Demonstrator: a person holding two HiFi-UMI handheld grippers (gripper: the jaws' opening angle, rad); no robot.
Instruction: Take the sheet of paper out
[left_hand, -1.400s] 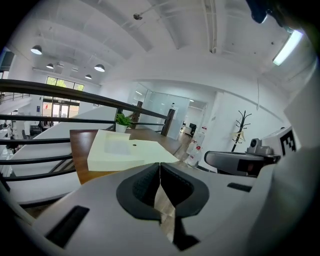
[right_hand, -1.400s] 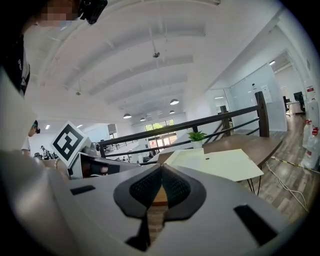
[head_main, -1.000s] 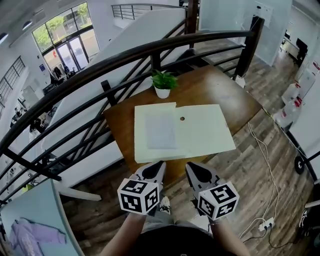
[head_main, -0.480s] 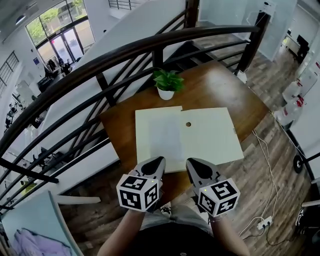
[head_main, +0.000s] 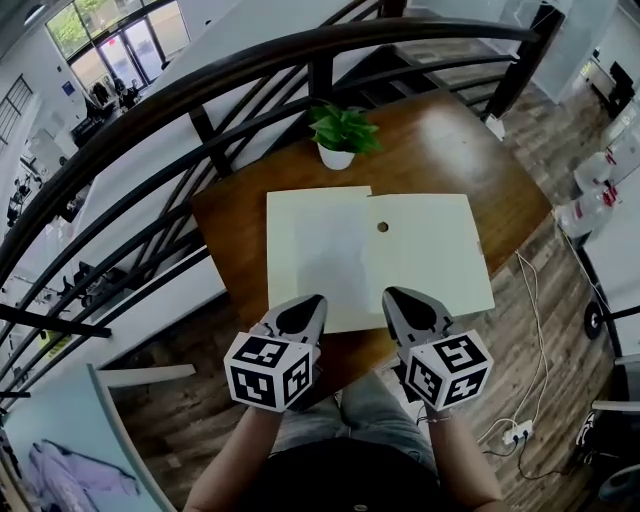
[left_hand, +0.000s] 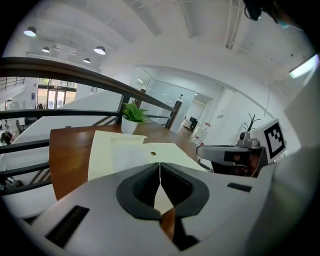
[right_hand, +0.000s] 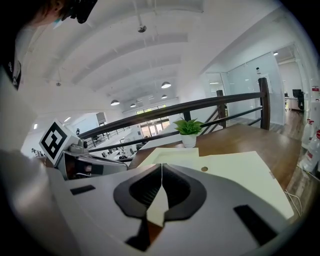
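Observation:
A pale yellow folder (head_main: 420, 255) lies flat on the brown table (head_main: 240, 230), with a round button (head_main: 382, 227) near its middle. A white sheet of paper (head_main: 325, 255) lies under its left flap (head_main: 290, 250), faintly visible through it. My left gripper (head_main: 298, 318) hovers at the folder's near edge, jaws shut and empty. My right gripper (head_main: 408, 308) hangs beside it, also shut with nothing held. The folder (left_hand: 125, 152) fills the left gripper view ahead of the jaws, and the folder (right_hand: 225, 170) likewise in the right gripper view.
A small potted plant (head_main: 340, 135) stands at the table's far edge. A dark railing (head_main: 200, 110) runs behind and left of the table. Cables and a power strip (head_main: 515, 432) lie on the wooden floor at right.
The view has shifted closer over the table. Both grippers have edged forward toward the folder's near edge and stay shut.

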